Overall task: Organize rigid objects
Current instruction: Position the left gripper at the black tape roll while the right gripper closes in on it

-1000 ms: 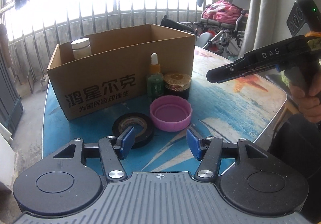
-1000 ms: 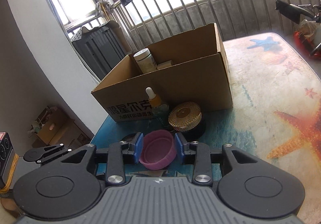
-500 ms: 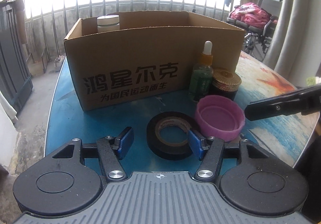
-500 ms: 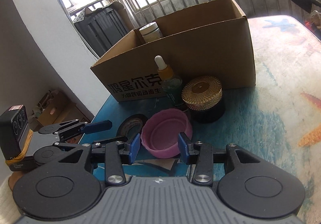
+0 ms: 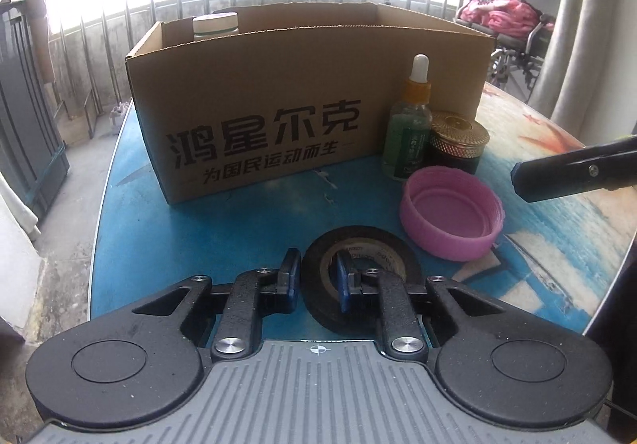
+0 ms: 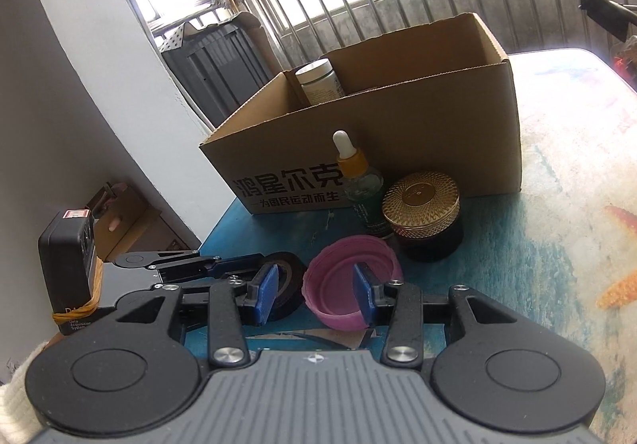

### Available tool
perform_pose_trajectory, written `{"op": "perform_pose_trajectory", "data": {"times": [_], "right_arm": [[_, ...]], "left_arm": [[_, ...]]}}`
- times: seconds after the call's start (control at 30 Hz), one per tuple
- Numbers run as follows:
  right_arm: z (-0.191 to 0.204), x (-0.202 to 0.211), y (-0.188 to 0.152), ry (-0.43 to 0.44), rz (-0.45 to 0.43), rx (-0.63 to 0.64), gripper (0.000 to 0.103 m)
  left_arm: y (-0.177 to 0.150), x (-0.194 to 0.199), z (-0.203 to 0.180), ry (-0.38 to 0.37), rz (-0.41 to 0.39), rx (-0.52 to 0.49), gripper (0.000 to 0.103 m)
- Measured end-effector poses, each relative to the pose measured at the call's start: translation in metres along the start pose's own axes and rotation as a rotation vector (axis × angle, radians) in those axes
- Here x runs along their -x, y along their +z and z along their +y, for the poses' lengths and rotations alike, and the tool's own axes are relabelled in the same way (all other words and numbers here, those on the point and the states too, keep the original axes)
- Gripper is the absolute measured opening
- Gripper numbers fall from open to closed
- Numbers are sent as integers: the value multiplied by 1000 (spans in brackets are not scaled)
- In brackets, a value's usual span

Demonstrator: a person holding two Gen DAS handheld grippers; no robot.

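Cardboard box point(image 5: 302, 98) stands beyond both sets of fingers, open-topped, with a white-capped jar point(image 5: 215, 24) already inside at its far left corner. Ahead of the fingers and against the box's front wall stand a dropper bottle point(image 5: 410, 125) and a gold-lidded jar point(image 5: 458, 143), touching each other. Nearer, the pink lid point(image 6: 350, 281) lies mouth-up with the right gripper point(image 6: 316, 295) straddling its wall: one pad inside the bowl, the other outside, spread and not yet pinching. Nearest, the black tape roll point(image 5: 360, 269) lies flat, and the left gripper point(image 5: 316, 279) is closed onto its rim, one pad in the core, one outside.

Both grips catch only a thin wall, so either piece could pivot or slip on lifting. The two grippers sit close together and may collide when raised toward the box.
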State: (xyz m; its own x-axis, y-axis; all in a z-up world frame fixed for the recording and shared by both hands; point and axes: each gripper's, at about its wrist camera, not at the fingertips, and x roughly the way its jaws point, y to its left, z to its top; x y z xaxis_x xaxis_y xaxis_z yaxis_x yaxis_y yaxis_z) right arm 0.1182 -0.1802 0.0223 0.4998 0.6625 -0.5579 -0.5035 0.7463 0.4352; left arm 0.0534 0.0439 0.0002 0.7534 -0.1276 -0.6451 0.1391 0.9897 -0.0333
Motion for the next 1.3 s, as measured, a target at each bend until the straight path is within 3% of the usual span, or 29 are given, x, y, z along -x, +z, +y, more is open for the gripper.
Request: {"op": "perform_pose_trajectory", "data": {"times": [0.17, 0.33, 0.67, 0.87, 1.03, 1.2, 1.27, 1.3], "right_arm": [[17, 8, -9, 54, 15, 17, 44], [29, -1, -29, 113, 92, -22, 44], [42, -28, -51, 21, 173, 11, 44], [57, -34, -51, -24, 187, 115, 43], [77, -39, -56, -72, 191, 246, 43], [81, -40, -60, -50, 182, 299, 34], [84, -41, -61, -35, 192, 295, 23], [86, -42, -61, -48, 188, 298, 23]], "left_arm": [[-15, 22, -4, -21, 11, 39, 17], [-25, 31, -13, -26, 6, 28, 17], [-36, 42, -19, -38, -4, -1, 18], [-39, 47, -18, -9, 10, 5, 25], [-43, 48, -16, -15, -5, -16, 25], [-47, 48, -11, -55, -32, -15, 21], [-47, 48, -12, -52, -37, -33, 18], [-47, 48, -13, -53, -36, -40, 18]]}}
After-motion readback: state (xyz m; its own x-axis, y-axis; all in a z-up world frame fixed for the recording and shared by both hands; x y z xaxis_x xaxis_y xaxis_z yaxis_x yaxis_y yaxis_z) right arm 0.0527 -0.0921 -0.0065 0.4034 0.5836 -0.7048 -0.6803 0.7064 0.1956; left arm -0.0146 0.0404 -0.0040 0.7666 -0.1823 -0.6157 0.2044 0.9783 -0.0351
